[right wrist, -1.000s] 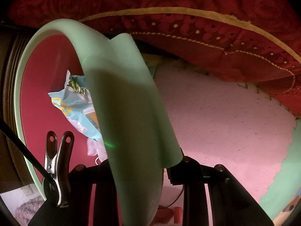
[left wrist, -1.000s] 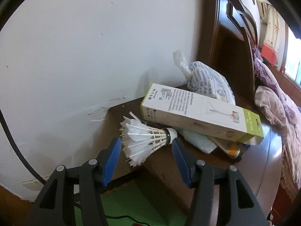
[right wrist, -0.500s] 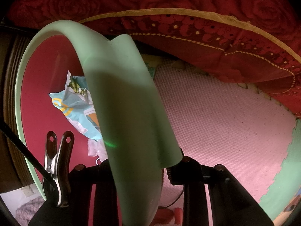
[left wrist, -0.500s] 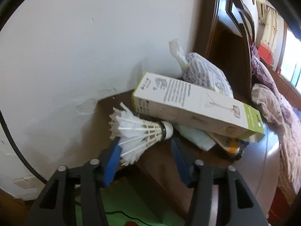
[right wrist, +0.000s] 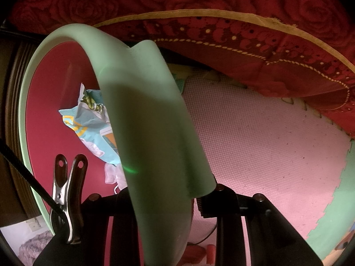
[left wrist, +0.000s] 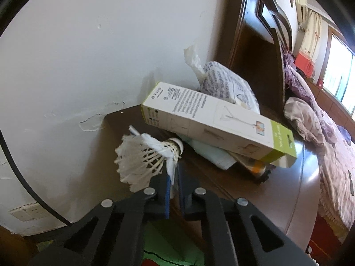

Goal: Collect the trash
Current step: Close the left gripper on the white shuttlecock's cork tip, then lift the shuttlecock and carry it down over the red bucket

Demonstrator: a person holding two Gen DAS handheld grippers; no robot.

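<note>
A white feather shuttlecock (left wrist: 144,155) is pinched by its feathers between the blue pads of my left gripper (left wrist: 174,173), just above the near edge of a dark wooden nightstand (left wrist: 255,195); its cork end points at a long white and green carton (left wrist: 213,124). My right gripper (right wrist: 164,199) is shut on the mint-green rim (right wrist: 142,115) of a bin with a red inside (right wrist: 51,115). A crumpled light-blue wrapper (right wrist: 88,122) lies in the bin.
Behind the carton lie a printed plastic bag (left wrist: 226,84) and a pale flat packet (left wrist: 210,155). A white wall (left wrist: 77,55) is at the left, a dark headboard (left wrist: 261,44) and bed (left wrist: 321,144) at the right. A metal clip (right wrist: 66,199) and pink floor mat (right wrist: 255,137) show in the right wrist view.
My left gripper has closed from wide open onto the shuttlecock's feathers and lifted it slightly. The right gripper and the bin have not moved.
</note>
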